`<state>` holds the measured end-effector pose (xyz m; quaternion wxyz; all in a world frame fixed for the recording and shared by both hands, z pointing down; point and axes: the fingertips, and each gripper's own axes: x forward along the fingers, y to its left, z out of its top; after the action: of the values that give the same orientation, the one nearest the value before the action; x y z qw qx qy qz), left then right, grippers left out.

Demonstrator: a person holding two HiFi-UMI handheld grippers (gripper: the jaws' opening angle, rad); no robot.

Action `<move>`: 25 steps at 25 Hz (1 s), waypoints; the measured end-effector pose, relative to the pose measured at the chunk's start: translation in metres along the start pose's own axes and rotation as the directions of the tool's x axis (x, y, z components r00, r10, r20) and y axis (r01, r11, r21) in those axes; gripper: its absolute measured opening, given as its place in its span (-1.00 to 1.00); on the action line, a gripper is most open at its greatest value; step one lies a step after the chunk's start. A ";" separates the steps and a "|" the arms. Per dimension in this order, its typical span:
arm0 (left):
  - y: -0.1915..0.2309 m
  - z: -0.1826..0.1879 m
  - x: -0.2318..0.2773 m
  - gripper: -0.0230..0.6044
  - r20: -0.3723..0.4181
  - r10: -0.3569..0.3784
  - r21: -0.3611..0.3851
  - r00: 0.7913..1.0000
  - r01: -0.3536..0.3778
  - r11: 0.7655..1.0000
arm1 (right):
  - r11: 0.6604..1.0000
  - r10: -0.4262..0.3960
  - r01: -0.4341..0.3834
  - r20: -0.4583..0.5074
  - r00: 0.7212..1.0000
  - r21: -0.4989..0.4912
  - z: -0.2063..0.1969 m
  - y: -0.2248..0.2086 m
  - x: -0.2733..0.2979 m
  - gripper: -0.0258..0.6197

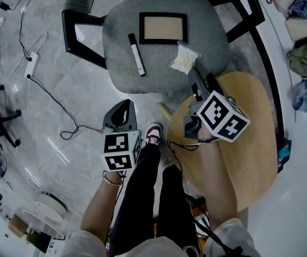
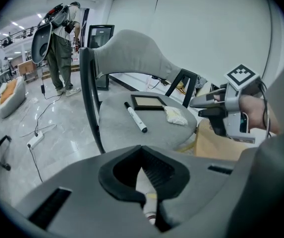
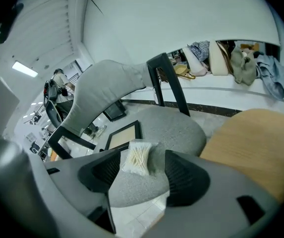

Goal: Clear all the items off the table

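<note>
the right gripper (image 3: 144,175) stands with its jaws wide apart and nothing pinched; its own view looks between them at the bag of cotton swabs (image 3: 138,158), which lies on the grey chair seat (image 3: 181,130) with neither pad pressing on it. in the head view its tips sit just beside that bag, near the edge of the seat that faces the round wooden table (image 1: 255,143). the left gripper (image 2: 142,151) has its jaws closed tip to tip on nothing, off to the side of the chair and low by the person's leg; the pale thing in the slot behind the tips is a white and red shoe (image 2: 149,211) on the floor below. on the same seat lie a black marker (image 1: 137,54) and a dark picture frame (image 1: 163,27), near each other and apart from the bag. the left gripper view takes in all three, the right gripper from the side, and another person (image 2: 62,53) standing far back in the room; the right gripper view shows only the bag and the frame, plus a ledge with bags and clothes (image 3: 231,58). only the head view shows the cable and power strip (image 1: 31,66) on the floor. the right gripper and the arm (image 1: 217,170) behind it hide part of the table, and each gripper's own body fills the bottom of its view
</note>
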<state>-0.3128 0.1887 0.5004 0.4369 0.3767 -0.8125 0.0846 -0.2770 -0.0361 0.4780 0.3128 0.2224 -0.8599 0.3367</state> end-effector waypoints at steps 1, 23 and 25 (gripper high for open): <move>-0.005 0.003 -0.004 -0.90 -0.001 -0.003 -0.001 1.000 0.003 1.000 | 1.000 -0.008 0.008 -0.005 1.000 -0.016 0.000 -0.002 -0.012 -0.05; -0.280 0.109 -0.249 -0.90 0.161 -0.208 0.189 0.965 0.177 0.966 | 0.973 -0.031 0.046 0.070 0.997 -0.228 0.038 -0.027 -0.382 -0.75; -0.303 0.109 -0.273 -0.90 0.184 -0.217 0.191 0.959 0.181 0.965 | 0.975 -0.037 0.055 0.088 0.995 -0.216 0.042 -0.032 -0.412 -0.80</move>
<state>-0.0840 0.0724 0.1658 0.3237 0.4998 -0.8002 0.0713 0.0160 -0.0171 0.1849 0.3069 0.2205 -0.8986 0.2232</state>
